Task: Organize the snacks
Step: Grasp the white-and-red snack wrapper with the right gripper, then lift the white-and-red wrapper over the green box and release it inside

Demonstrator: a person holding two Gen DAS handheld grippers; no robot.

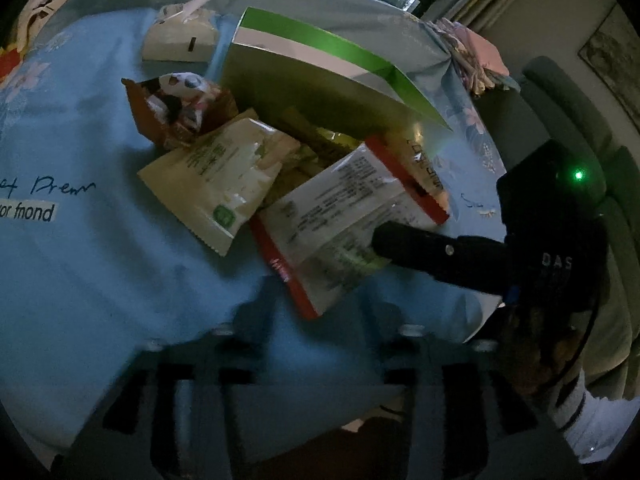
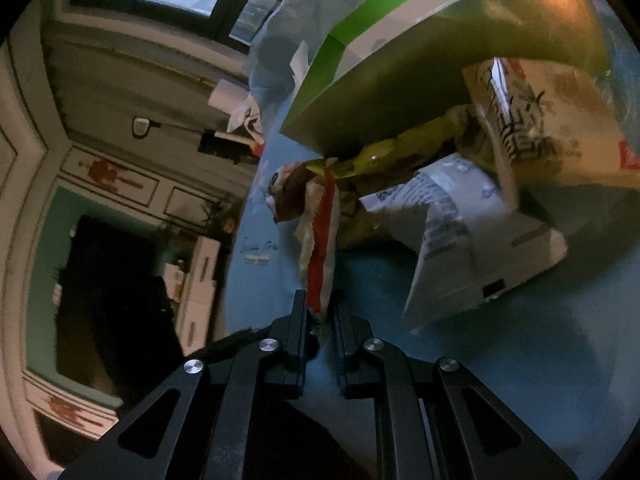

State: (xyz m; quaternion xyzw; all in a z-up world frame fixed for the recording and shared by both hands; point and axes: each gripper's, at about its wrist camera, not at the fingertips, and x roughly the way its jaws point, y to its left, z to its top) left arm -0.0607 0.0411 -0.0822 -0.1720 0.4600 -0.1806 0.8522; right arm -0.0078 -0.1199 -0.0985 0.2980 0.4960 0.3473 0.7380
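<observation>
A green-and-white box (image 1: 320,80) lies on its side on the blue bedsheet (image 1: 100,280), its open mouth toward me. Snack packets spill from it: a brown one (image 1: 180,104), a cream one with a green logo (image 1: 216,176) and yellow ones (image 1: 320,140). Nearest lies a white packet with red edges (image 1: 340,208). My right gripper (image 1: 378,242) comes in from the right and is shut on that packet's edge (image 2: 320,240); the right wrist view shows its jaws (image 2: 320,308) pinching the red strip. My left gripper (image 1: 318,304) is blurred and open just short of the packet's near corner.
A tissue pack (image 1: 180,40) sits behind the box on the left. Folded cloth (image 1: 476,60) lies at the sheet's far right corner, with a grey seat (image 1: 560,100) beyond. In the right wrist view a white packet (image 2: 460,232) and a beige printed one (image 2: 540,128) lie beside the box (image 2: 400,92).
</observation>
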